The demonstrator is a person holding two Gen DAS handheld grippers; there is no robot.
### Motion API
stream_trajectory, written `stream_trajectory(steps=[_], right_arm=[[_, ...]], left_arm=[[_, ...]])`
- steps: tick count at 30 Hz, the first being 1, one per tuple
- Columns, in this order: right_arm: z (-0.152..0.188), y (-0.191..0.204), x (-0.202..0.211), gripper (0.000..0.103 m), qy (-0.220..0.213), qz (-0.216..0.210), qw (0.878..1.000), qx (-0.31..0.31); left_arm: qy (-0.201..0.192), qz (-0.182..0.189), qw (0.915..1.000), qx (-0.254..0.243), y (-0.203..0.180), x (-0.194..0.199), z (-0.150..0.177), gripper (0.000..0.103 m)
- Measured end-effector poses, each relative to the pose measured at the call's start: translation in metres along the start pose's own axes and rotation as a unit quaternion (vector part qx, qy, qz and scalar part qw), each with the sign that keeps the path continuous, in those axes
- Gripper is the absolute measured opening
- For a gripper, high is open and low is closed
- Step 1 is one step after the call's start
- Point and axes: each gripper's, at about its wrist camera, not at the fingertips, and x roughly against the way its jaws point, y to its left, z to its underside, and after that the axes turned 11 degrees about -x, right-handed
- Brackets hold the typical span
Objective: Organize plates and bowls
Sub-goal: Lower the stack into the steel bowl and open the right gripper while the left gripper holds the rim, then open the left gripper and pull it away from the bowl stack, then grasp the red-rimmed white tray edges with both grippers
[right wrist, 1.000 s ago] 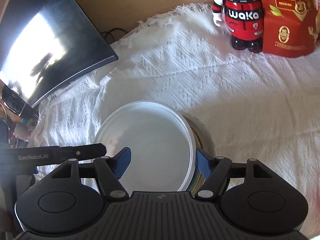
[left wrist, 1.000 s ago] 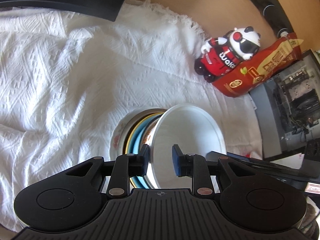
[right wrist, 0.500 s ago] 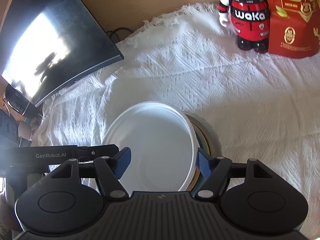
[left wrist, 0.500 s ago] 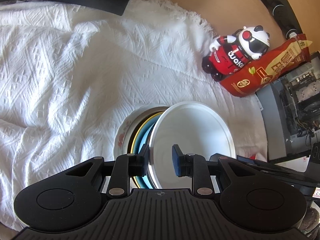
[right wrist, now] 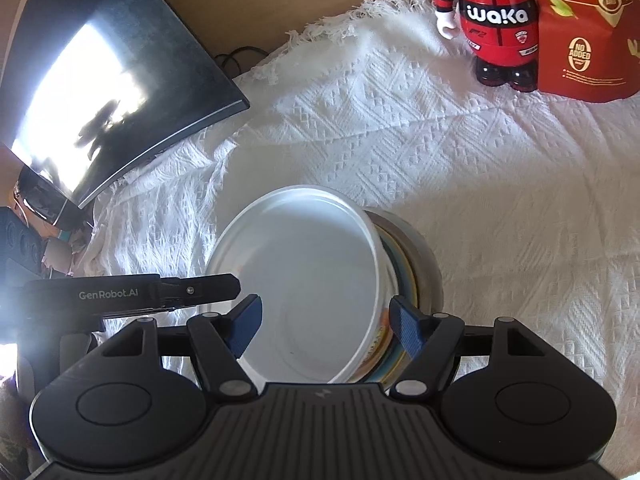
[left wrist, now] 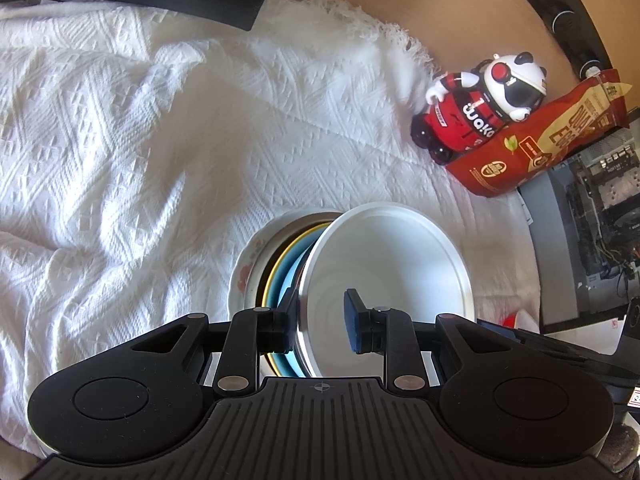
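A stack of nested dishes rests on the white cloth, topped by a white bowl (left wrist: 392, 256) that is tilted. Under it lie a blue and a yellow-rimmed dish (left wrist: 286, 276) and a floral plate (left wrist: 244, 276). My left gripper (left wrist: 318, 326) is shut on the white bowl's near rim, one pad inside and one outside. In the right wrist view the white bowl (right wrist: 304, 280) sits between my right gripper's (right wrist: 326, 330) open fingers, which straddle it without clamping. The left gripper's finger (right wrist: 192, 290) shows at the bowl's left edge.
A white textured cloth (left wrist: 140, 152) covers the table. A panda figurine (left wrist: 476, 112) and a red snack pouch (left wrist: 532, 140) stand at the back right. A dark monitor (right wrist: 92, 92) is at the back left. An open computer case (left wrist: 600, 208) stands to the right.
Both views have pulled back and up a little, so more of the cloth shows. The white bowl stays gripped by my left gripper. My right gripper stays open around it.
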Motion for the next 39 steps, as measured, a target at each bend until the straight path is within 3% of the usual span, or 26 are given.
stream_trajectory(steps=[7, 11, 15, 19, 24, 26, 28, 30, 32, 36, 39], right_arm=[[-0.004, -0.020, 0.028, 0.072, -0.037, 0.005, 0.999, -0.015], [-0.005, -0.041, 0.059, 0.072, -0.092, 0.025, 0.995, -0.024], [0.001, -0.066, 0.094, 0.072, -0.165, 0.082, 0.983, -0.012], [0.016, -0.097, 0.127, 0.078, -0.236, 0.189, 0.953, 0.026], [0.042, -0.153, 0.156, 0.086, -0.307, 0.339, 0.889, 0.027], [0.052, -0.179, 0.163, 0.087, -0.314, 0.374, 0.873, 0.012], [0.058, -0.209, 0.167, 0.087, -0.290, 0.369, 0.883, -0.010], [0.063, -0.241, 0.170, 0.087, -0.257, 0.330, 0.907, -0.053], [0.068, -0.272, 0.173, 0.087, -0.235, 0.284, 0.923, -0.110], [0.079, -0.316, 0.170, 0.085, -0.219, 0.222, 0.930, -0.194], [0.082, -0.330, 0.163, 0.071, -0.206, 0.200, 0.934, -0.210]], left_arm=[[-0.058, -0.013, 0.9982, -0.002, -0.013, 0.029, -0.009, 0.026], [-0.096, -0.017, 0.9949, -0.025, -0.035, 0.044, -0.020, 0.026], [-0.107, 0.019, 0.9916, -0.070, -0.076, 0.038, -0.027, 0.026], [-0.075, 0.054, 0.9870, -0.131, -0.135, 0.005, -0.025, 0.026], [0.003, 0.082, 0.9744, -0.209, -0.212, -0.066, -0.006, 0.026], [0.032, 0.088, 0.9689, -0.229, -0.240, -0.097, 0.004, 0.026], [0.065, 0.102, 0.9623, -0.244, -0.265, -0.130, 0.013, 0.026], [0.094, 0.119, 0.9549, -0.255, -0.286, -0.159, 0.021, 0.026], [0.114, 0.128, 0.9499, -0.262, -0.305, -0.185, 0.028, 0.026], [0.136, 0.095, 0.9490, -0.269, -0.331, -0.225, 0.036, 0.026], [0.143, 0.077, 0.9478, -0.275, -0.346, -0.247, 0.039, 0.026]])
